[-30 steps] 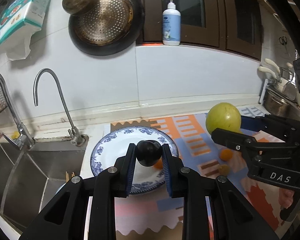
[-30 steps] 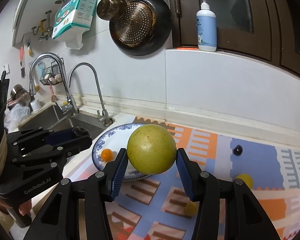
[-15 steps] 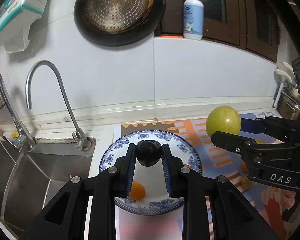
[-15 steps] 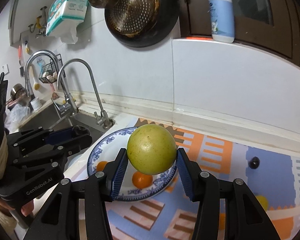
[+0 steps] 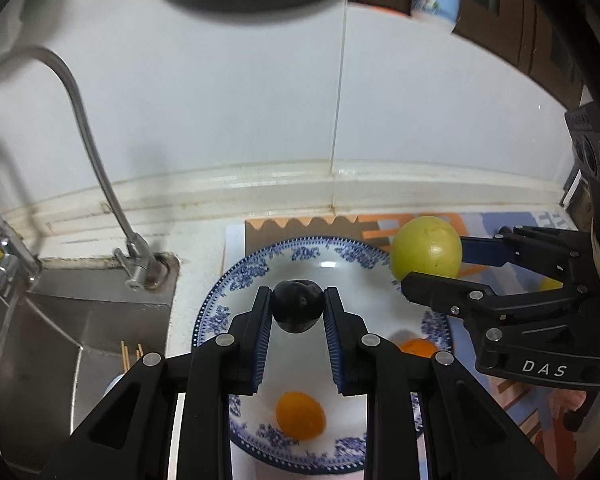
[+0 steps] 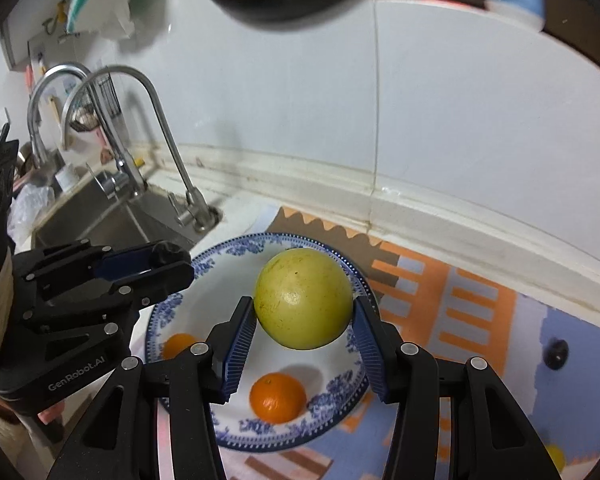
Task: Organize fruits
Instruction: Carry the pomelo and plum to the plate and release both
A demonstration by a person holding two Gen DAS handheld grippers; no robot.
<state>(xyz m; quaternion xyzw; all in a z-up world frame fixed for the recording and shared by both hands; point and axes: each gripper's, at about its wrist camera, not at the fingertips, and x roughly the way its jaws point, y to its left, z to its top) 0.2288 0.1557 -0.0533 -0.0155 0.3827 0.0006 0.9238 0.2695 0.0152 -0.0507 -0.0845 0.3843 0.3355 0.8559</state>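
My left gripper (image 5: 297, 311) is shut on a small dark plum (image 5: 298, 306) and hangs over the blue-patterned white plate (image 5: 240, 276). My right gripper (image 6: 303, 320) is shut on a large yellow-green round fruit (image 6: 303, 298), held above the same plate (image 6: 236, 254). Two small oranges lie on the plate (image 6: 277, 397) (image 6: 179, 345); the left wrist view shows them too (image 5: 300, 415) (image 5: 418, 347). The right gripper with its fruit (image 5: 426, 249) appears at the right of the left wrist view. The left gripper (image 6: 168, 258) shows at the left of the right wrist view.
A steel sink (image 5: 52, 320) with curved taps (image 5: 96, 168) lies left of the plate. The plate rests on a patterned mat (image 6: 472, 308). Another dark plum (image 6: 556, 354) and a yellow fruit (image 6: 554, 456) lie on the mat at right. A white tiled wall (image 5: 260, 100) rises behind.
Both grippers have moved forward and down toward the plate with their fruits still held. The plate and its oranges now sit directly below the fingers, and the wall looms closer.
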